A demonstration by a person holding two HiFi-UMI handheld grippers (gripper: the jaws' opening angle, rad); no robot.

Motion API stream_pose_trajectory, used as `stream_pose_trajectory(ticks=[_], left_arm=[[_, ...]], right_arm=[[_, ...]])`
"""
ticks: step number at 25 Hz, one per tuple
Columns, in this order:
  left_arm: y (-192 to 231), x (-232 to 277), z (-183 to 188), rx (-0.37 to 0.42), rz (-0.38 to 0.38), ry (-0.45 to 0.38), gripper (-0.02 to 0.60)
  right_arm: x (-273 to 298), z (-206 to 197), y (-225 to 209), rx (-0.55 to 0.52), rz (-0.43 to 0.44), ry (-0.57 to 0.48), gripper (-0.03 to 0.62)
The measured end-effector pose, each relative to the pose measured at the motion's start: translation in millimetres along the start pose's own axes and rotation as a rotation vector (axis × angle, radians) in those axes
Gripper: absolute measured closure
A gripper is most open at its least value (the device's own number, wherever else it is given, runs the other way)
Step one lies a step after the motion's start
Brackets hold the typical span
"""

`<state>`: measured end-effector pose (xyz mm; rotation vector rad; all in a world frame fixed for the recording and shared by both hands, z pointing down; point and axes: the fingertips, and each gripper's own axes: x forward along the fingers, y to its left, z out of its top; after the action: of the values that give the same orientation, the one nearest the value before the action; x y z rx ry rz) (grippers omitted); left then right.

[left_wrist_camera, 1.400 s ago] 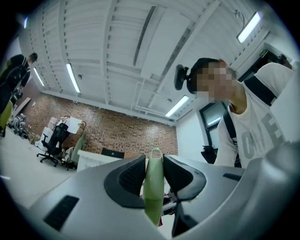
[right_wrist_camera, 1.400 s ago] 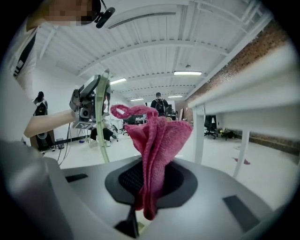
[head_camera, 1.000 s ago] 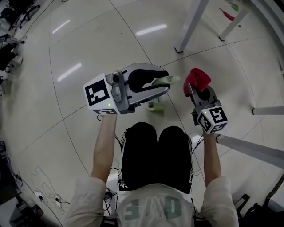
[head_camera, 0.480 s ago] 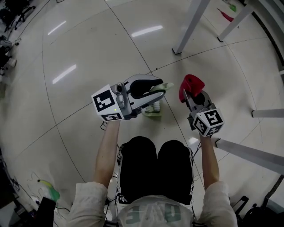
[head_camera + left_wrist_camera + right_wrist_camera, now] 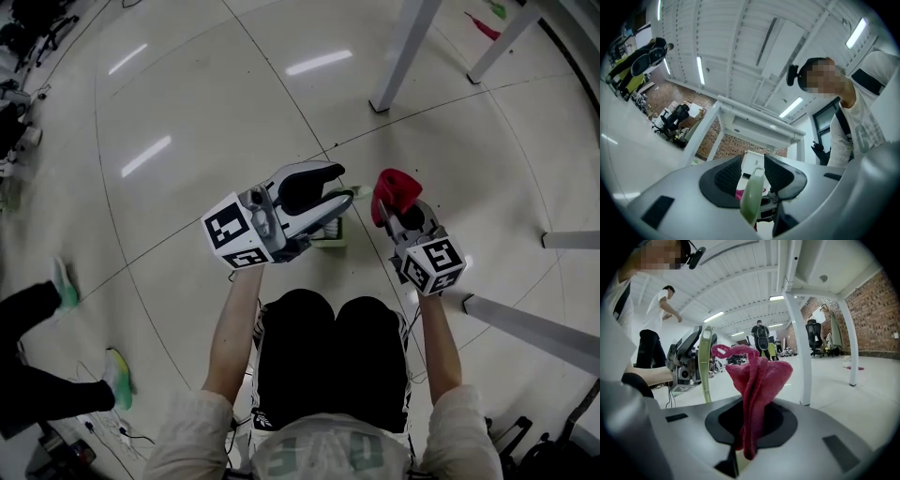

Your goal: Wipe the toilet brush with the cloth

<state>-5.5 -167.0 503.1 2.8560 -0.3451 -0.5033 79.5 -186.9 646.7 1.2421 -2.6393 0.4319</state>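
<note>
Above the floor (image 5: 187, 94), left gripper (image 5: 336, 191) clamps one toilet brush (image 5: 752, 197), right gripper (image 5: 401, 212) pinches one cloth (image 5: 394, 186).

The cloth (image 5: 757, 378) is deep crimson and the toilet brush (image 5: 752, 199) a pale, milky green. The left gripper (image 5: 754, 169) and right gripper (image 5: 754, 420) are light grey with black fingers (image 5: 726, 176), and each bears a cube (image 5: 236, 242) of black-and-white square markers. The floor (image 5: 206, 112) is glossy off-white crossed by thin dark seams; the person's shorts (image 5: 328, 347) are black.
</note>
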Motion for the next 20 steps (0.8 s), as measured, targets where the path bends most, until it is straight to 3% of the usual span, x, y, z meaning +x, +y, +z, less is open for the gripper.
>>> stream_pose_trajectory(ticks=[3,5,7,9,11,13,16,20], left_arm=[[0,-2,27,0.024,0.054,-0.042,0.425],[14,-15,42,0.028,0.162,-0.1,0.425],[36,-40,48,0.021,0.316,-0.157,0.425],[58,-69,43,0.021,0.5,-0.161,0.437],[80,-99,27,0.009,0.7,-0.137,0.578],[97,-126,10,-0.043,0.847,-0.154,0.578],[104,-144,-5,-0.055,0.918,-0.18,0.578],[108,-135,6,0.018,0.905,-0.152,0.578]], right_arm=[[-4,5,-3,0.011,0.001,-0.006,0.562],[-6,7,-5,0.032,-0.011,-0.017,0.563],[-6,10,-5,0.055,-0.026,-0.031,0.562],[-5,14,-7,0.072,-0.041,-0.045,0.563],[-4,16,-12,0.09,-0.063,-0.06,0.563],[-4,16,-17,0.107,-0.091,-0.074,0.562],[-2,13,-22,0.12,-0.116,-0.083,0.563],[4,26,-27,0.099,-0.142,-0.102,0.562]])
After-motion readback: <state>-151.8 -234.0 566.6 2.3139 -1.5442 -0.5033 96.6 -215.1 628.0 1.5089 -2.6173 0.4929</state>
